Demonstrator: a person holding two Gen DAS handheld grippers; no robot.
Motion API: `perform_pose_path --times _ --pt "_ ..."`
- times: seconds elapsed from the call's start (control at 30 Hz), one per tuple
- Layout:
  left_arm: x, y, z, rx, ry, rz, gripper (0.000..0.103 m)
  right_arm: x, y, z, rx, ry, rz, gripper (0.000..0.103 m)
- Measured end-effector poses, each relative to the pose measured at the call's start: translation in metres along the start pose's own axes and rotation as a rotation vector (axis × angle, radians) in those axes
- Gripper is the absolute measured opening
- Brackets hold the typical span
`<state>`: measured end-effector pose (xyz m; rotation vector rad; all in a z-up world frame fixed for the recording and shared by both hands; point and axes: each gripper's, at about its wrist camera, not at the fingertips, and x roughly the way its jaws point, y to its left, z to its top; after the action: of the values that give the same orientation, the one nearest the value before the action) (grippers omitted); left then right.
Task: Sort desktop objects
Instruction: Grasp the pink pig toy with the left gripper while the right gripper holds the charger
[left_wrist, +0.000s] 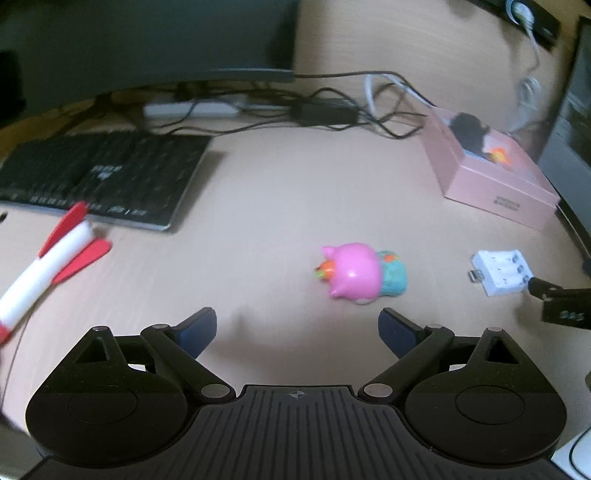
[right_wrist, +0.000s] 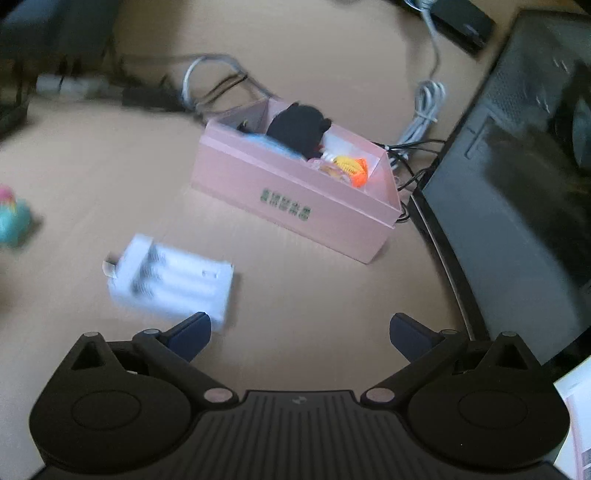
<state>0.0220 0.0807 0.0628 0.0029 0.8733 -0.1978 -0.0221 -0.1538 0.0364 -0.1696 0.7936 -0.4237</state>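
1. The left gripper (left_wrist: 297, 328) is held spread wide above the desk (left_wrist: 266, 206), with nothing between its fingers.
2. A pink pig toy (left_wrist: 360, 273) is seen lying on the desk just ahead of it, to the right of centre.
3. A white charger (left_wrist: 502, 271) is found further right, and a red-and-white rocket (left_wrist: 48, 266) at the far left, near the keyboard (left_wrist: 99, 177).
4. The right gripper (right_wrist: 299, 330) is likewise held released and empty; the charger (right_wrist: 173, 282) lies just beside its left finger.
5. A pink box (right_wrist: 295, 199) stands further back, holding a black plush (right_wrist: 295, 129) and an orange toy (right_wrist: 351, 166).
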Motion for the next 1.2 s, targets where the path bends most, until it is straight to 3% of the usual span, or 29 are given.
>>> perform_pose_path --times 0.1,0.17,0.27,0.47,0.57,0.63,0.83,1.0,1.2 --pt "-0.004 0.003 -0.004 -0.007 0.009 0.01 0.098 0.001 -0.005 0.007 0.112 0.037 0.209 0.103" --pt "-0.007 0.004 -0.008 -0.008 0.014 0.014 0.099 0.007 0.006 0.01 0.116 0.051 0.263 0.103" --pt "-0.012 0.006 -0.011 -0.009 0.015 0.027 0.099 0.017 0.027 0.013 0.083 0.041 0.247 0.103" --pt "-0.021 0.011 -0.014 -0.003 0.02 0.052 0.099 0.035 0.039 0.024 0.125 0.07 0.297 0.103" --pt "-0.02 0.01 -0.013 0.012 0.026 0.049 0.099 0.033 0.038 0.022 0.154 0.06 0.293 0.091" --pt "-0.018 0.005 -0.01 0.032 0.019 0.024 0.099 0.03 0.036 0.021 0.155 0.065 0.297 0.091" --pt "0.004 -0.03 0.01 0.12 -0.038 -0.098 0.1 -0.006 0.028 0.005 0.142 0.039 0.267 0.091" --pt "0.045 -0.053 0.023 0.162 0.0 -0.069 0.099 -0.04 0.021 -0.008 0.117 0.011 0.244 0.091" --pt "0.066 -0.058 0.025 0.188 0.036 -0.014 0.098 -0.064 0.017 -0.025 0.089 -0.012 0.183 0.091"
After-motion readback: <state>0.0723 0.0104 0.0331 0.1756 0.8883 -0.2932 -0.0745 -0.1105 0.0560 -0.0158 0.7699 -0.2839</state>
